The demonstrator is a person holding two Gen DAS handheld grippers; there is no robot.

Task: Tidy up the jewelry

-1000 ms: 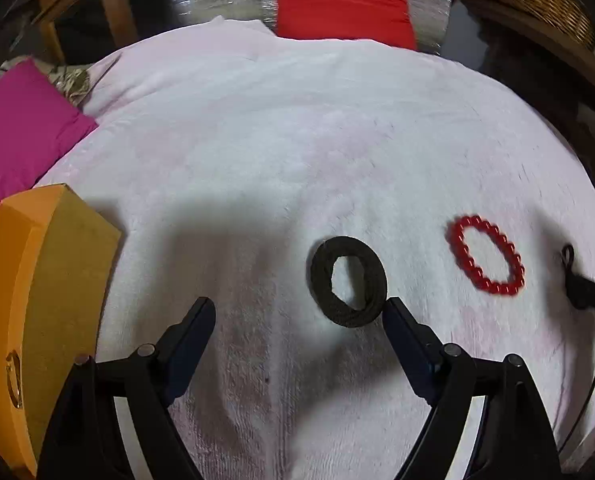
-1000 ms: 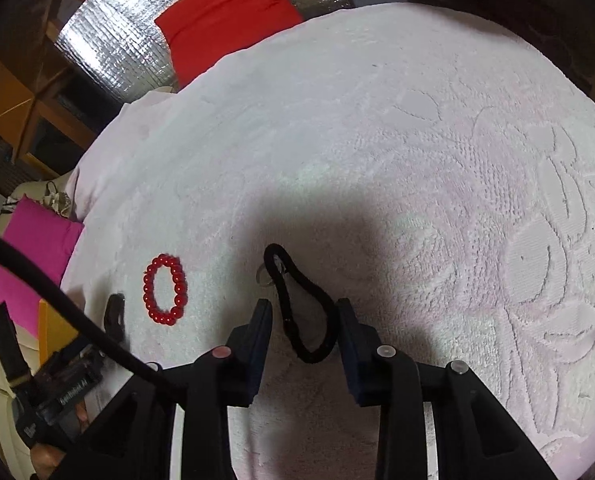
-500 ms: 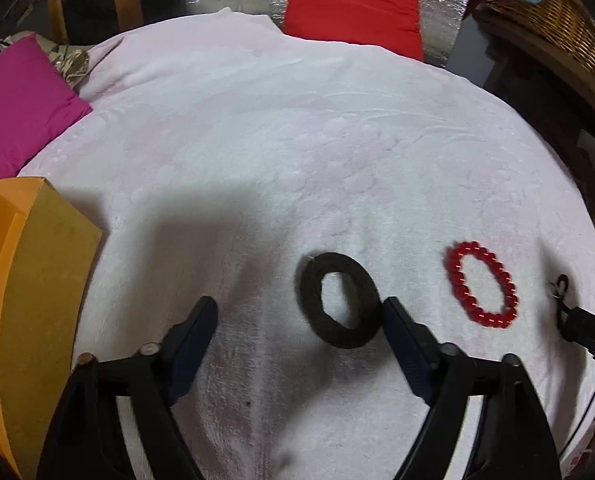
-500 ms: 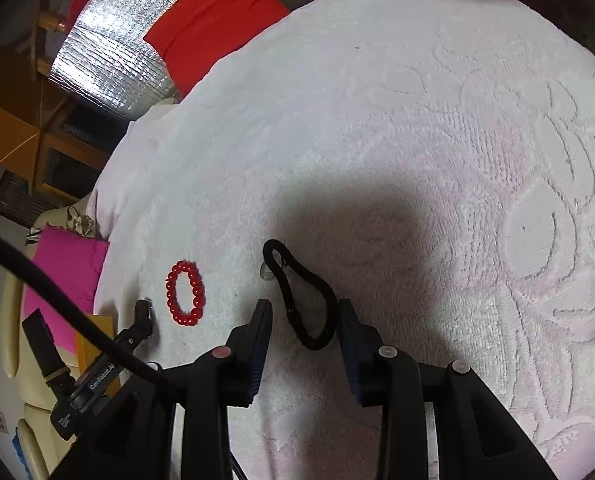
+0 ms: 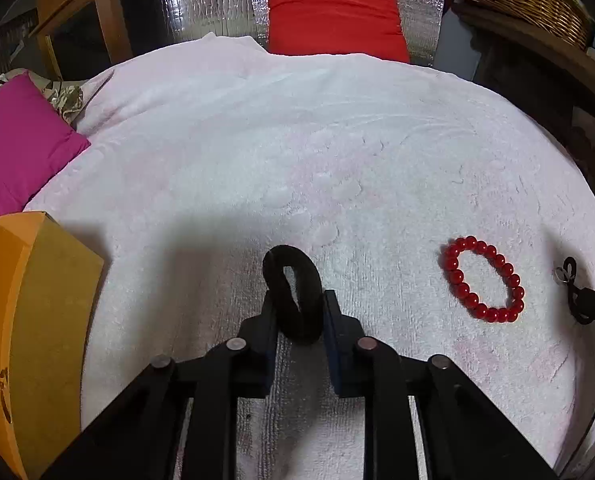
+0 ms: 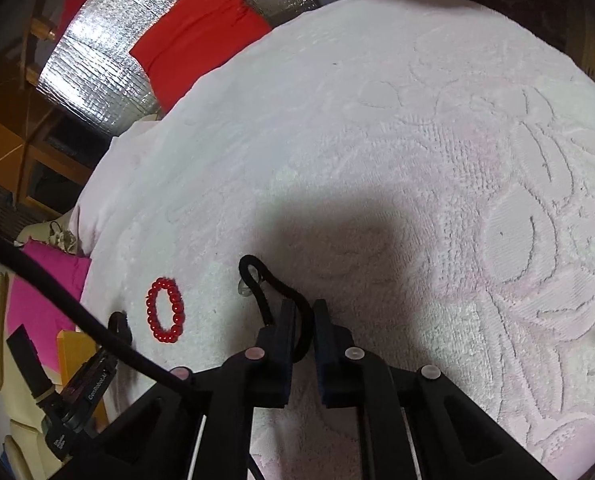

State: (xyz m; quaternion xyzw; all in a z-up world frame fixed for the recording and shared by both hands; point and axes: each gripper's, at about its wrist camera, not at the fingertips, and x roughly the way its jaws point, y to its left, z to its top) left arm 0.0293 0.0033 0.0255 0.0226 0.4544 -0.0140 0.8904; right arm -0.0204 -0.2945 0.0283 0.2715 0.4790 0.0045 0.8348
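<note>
Two grips have just closed: the left gripper (image 5: 299,312) now pinches the wide black fabric hair band (image 5: 295,284), squeezed upright, and the right gripper (image 6: 302,326) nips the thin black elastic cord loop (image 6: 273,292), both on the white embossed towel (image 5: 297,160) near its front edge. Both look ready to lift, I judge, while the red beaded bracelet (image 5: 483,285) lies flat between them. The orange box (image 5: 37,320) at the towel's left edge is cut off, so its inside is hidden.

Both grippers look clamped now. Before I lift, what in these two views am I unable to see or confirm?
- Left wrist view: the lower arc of the thick black fabric ring is hidden between the left gripper fingers.
- Left wrist view: the yellow-orange box is cut by the left edge; its inside is unseen.
- Right wrist view: the thin black cord loop disappears between the right gripper fingers; its small clear piece is too small to identify.
</note>
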